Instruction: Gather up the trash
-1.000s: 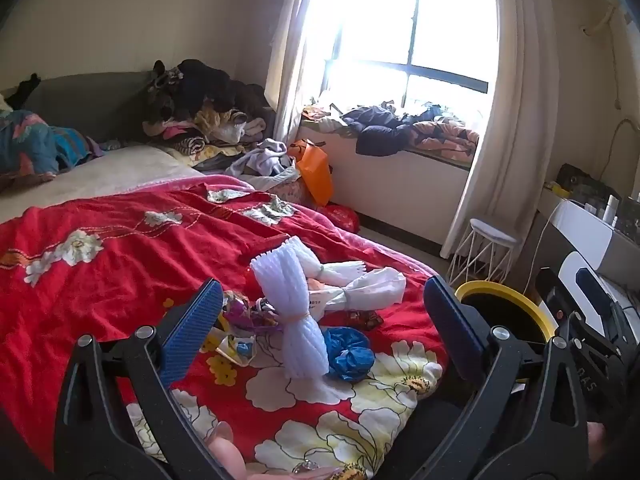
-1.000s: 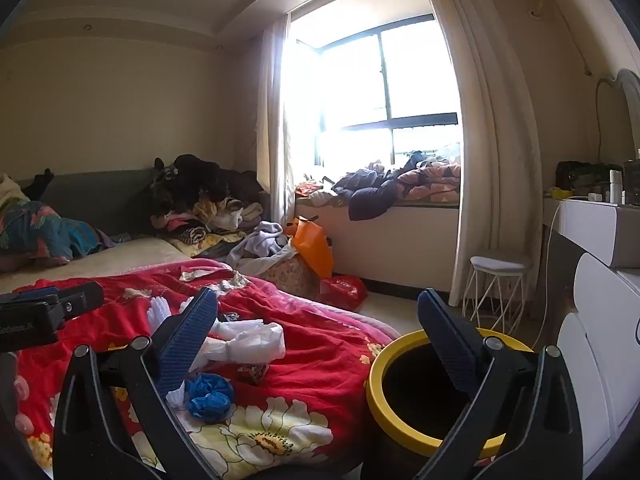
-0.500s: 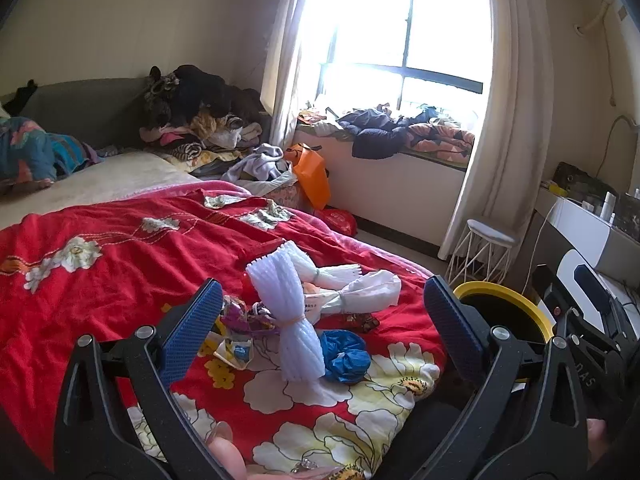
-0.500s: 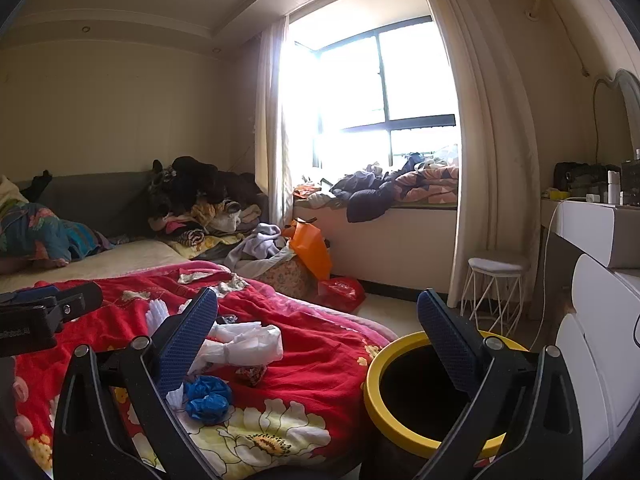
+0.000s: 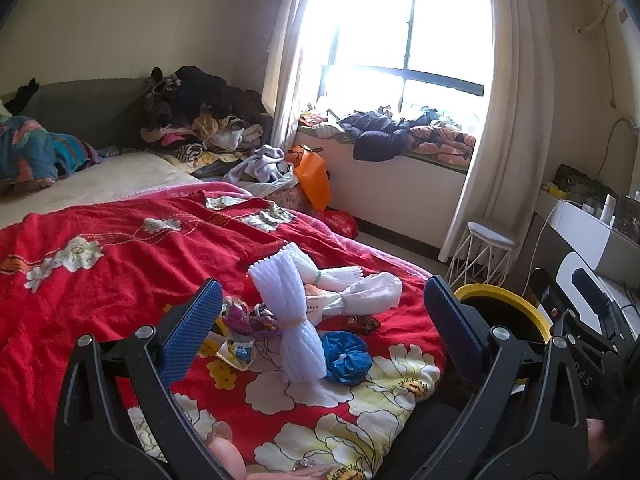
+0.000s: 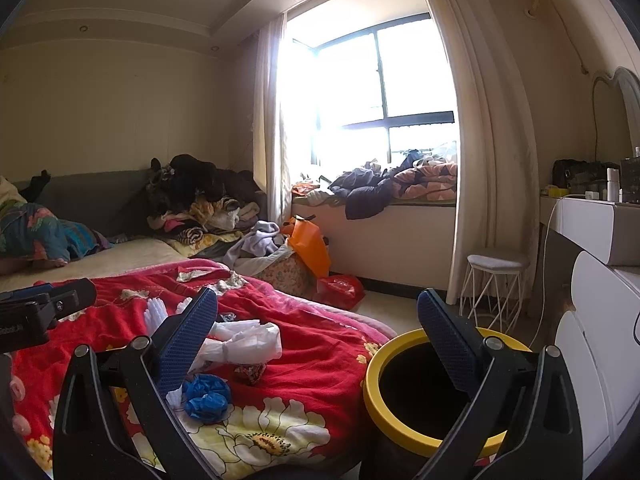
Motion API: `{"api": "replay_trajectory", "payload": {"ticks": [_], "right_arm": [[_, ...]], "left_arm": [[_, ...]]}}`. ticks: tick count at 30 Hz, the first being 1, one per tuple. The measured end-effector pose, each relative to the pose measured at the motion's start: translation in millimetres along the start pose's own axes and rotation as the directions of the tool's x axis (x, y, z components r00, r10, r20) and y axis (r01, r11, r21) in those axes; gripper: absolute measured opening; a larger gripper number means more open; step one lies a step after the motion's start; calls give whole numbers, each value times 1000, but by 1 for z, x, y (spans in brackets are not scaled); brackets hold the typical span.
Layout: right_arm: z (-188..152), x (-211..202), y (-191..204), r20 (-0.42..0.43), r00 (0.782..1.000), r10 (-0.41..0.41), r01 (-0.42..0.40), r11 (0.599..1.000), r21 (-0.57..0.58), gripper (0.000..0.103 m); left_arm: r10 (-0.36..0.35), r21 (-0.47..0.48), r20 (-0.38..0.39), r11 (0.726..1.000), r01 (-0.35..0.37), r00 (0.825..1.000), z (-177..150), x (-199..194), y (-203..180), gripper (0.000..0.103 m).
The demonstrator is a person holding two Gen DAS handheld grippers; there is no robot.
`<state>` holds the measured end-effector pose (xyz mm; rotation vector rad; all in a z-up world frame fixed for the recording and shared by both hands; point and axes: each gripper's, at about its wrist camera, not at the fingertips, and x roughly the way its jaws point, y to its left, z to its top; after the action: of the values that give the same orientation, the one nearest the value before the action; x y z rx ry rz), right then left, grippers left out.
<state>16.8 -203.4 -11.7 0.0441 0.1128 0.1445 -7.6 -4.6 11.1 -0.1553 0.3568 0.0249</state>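
Ahead, white foam netting (image 5: 294,312) lies between the left gripper (image 5: 322,330)'s open, empty jaws.

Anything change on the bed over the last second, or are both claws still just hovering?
Little changed. The left claw tipped slightly upward; the right claw barely shifted. Both stay open, holding nothing. The foam bundle, blue wad and bin haven't moved.

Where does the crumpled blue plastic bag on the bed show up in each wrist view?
Left wrist: blue plastic bag lies centre, just right of the tied white foam netting.
Right wrist: blue plastic bag lies lower left, beside the left pad.
Shared landmark: yellow-rimmed bin, right of the bed in both.
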Motion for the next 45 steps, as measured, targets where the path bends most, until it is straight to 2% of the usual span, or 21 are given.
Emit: {"api": "replay_trajectory", "payload": {"ticks": [21,31,37,41,45], "right_arm": [[-2,0,3,-8,1000,-3,3,1000,-5,97],[-4,9,4,-51,998,24,-25,1000,-12,97],[3,28,14,-85,993,79,-80,997,-5,97],[8,43,37,-103,986,132,-134,991,-20,97],[14,58,53,-116,977,177,-181,983,-30,97]], "left_arm": [[-2,4,18,1000,2,1000,2,-3,4,93],[-33,6,-13,999,33,999,3,7,6,93],[24,-61,17,998,-23,1000,14,7,38,93],[91,-114,22,989,-88,996,20,8,68,93],[129,-153,16,980,-125,992,22,8,92,93]]}}
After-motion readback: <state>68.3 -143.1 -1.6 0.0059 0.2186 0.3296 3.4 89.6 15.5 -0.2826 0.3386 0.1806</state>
